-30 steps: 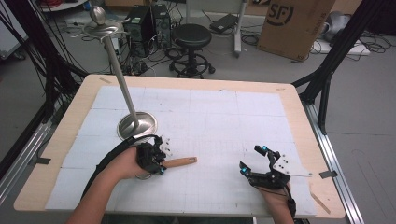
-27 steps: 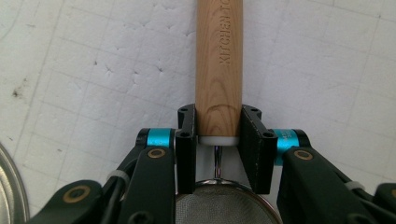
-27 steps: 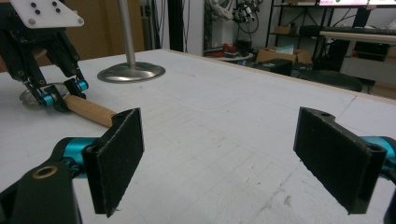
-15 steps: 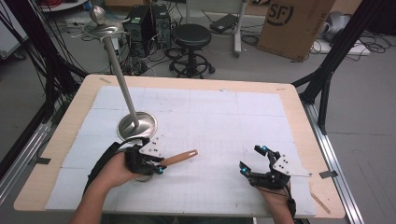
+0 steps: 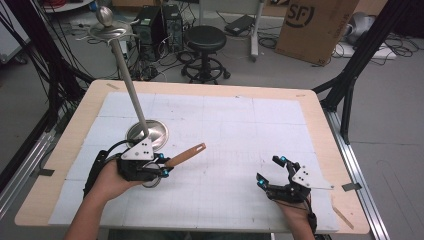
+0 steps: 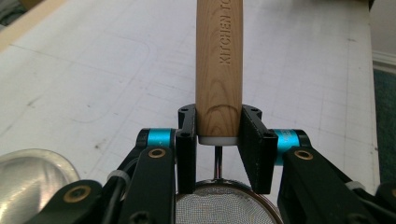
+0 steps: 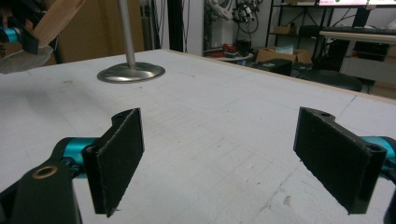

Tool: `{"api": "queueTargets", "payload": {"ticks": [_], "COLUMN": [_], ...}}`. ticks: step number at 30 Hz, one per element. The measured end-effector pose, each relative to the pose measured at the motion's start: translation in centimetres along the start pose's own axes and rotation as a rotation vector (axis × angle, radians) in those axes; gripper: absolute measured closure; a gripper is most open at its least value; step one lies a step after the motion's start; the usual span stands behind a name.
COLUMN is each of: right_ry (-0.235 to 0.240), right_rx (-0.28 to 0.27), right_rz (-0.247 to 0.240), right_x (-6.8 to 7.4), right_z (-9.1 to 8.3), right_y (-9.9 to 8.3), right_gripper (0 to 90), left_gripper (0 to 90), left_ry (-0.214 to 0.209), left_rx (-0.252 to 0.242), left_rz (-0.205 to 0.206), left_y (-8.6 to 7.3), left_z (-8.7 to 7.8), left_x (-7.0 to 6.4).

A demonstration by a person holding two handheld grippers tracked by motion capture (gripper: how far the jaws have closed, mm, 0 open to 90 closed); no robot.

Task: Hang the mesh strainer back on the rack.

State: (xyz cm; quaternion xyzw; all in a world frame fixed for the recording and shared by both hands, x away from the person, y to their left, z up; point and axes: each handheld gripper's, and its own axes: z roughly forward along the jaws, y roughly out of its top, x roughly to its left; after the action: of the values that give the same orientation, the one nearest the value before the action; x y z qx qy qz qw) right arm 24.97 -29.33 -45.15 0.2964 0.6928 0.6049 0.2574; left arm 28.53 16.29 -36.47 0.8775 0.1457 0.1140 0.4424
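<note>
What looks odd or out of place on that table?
Only the stand: its pole leans toward the table's far left instead of rising straight from its round base. The left gripper grips a strainer by its wooden handle; the right gripper sits open. Nothing spilled or broken.

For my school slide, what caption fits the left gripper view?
Left gripper clamps the wooden handle of a mesh strainer above the white table.
</note>
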Motion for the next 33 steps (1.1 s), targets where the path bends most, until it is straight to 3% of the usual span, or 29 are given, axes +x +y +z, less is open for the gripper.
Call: {"api": "queueTargets", "payload": {"ticks": [16, 22, 27, 29, 33], "right_ry": [0.001, -0.001, 0.000, 0.001, 0.002], "right_rx": [0.000, -0.001, -0.001, 0.001, 0.001], "right_rz": [-0.002, -0.002, -0.002, -0.001, -0.001], "right_x": [0.0, 0.0, 0.0, 0.1, 0.0], "right_z": [0.0, 0.0, 0.0, 0.0, 0.0], "right_y": [0.0, 0.0, 0.0, 0.0, 0.0], "right_gripper": [15.2, 15.2, 15.2, 15.2, 15.2], "left_gripper": [69.5, 69.5, 69.5, 69.5, 69.5], "left_ry": [0.046, 0.058, 0.086, 0.115, 0.143], "left_rx": [-0.204, -0.238, -0.306, -0.333, -0.352], "left_rz": [-0.058, -0.065, -0.081, -0.088, -0.106], "left_y": [0.4, 0.3, 0.1, 0.0, 0.0], "left_z": [-4.1, -4.9, -6.1, -6.6, -7.4], "left_x": [0.7, 0.9, 1.3, 1.4, 1.9]}}
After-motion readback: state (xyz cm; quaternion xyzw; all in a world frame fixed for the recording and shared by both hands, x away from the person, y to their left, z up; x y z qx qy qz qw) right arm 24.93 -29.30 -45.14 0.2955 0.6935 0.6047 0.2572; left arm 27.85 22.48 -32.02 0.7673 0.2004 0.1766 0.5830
